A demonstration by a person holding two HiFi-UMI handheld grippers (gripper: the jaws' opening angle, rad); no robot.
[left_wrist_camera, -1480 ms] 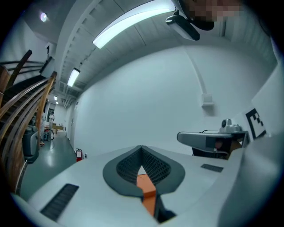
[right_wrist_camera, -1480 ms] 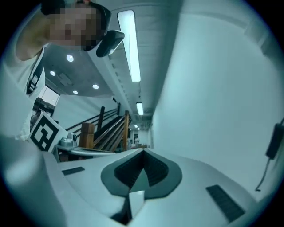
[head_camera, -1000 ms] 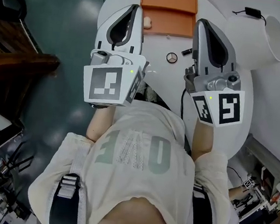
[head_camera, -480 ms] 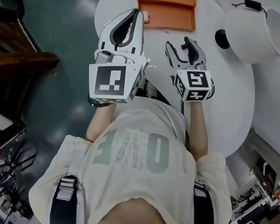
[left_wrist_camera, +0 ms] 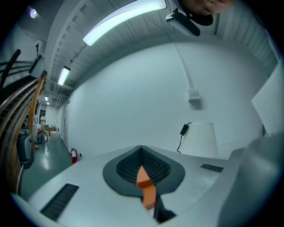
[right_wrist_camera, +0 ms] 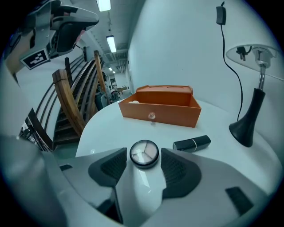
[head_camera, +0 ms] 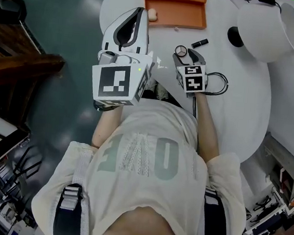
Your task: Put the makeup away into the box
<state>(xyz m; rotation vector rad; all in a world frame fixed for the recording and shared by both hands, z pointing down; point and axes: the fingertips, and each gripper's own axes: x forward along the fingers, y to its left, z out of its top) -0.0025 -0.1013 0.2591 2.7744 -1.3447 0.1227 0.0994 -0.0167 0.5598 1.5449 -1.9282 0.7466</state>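
A round compact [head_camera: 181,50] [right_wrist_camera: 144,154] lies on the white table [head_camera: 231,113], with a black lipstick [head_camera: 199,43] [right_wrist_camera: 191,143] just beyond it. The orange box [head_camera: 174,10] [right_wrist_camera: 159,108] stands open at the table's far edge, a small pale thing [head_camera: 152,14] in its left corner. My right gripper [head_camera: 188,56] [right_wrist_camera: 143,175] is down at the table, open; its jaws have just been opening. The compact sits at their tips, untouched. My left gripper [head_camera: 141,13] hangs shut above the table's left edge, near the box.
A white lamp shade [head_camera: 268,28] on a black base [head_camera: 234,36] [right_wrist_camera: 243,128] fills the far right. A black cable [head_camera: 219,83] loops on the table beside my right gripper. Dark floor and a wooden stair rail [right_wrist_camera: 75,102] lie to the left.
The right gripper has dropped from high above the table to its surface, tipped downward and opened its jaws. The left gripper has sunk a little.
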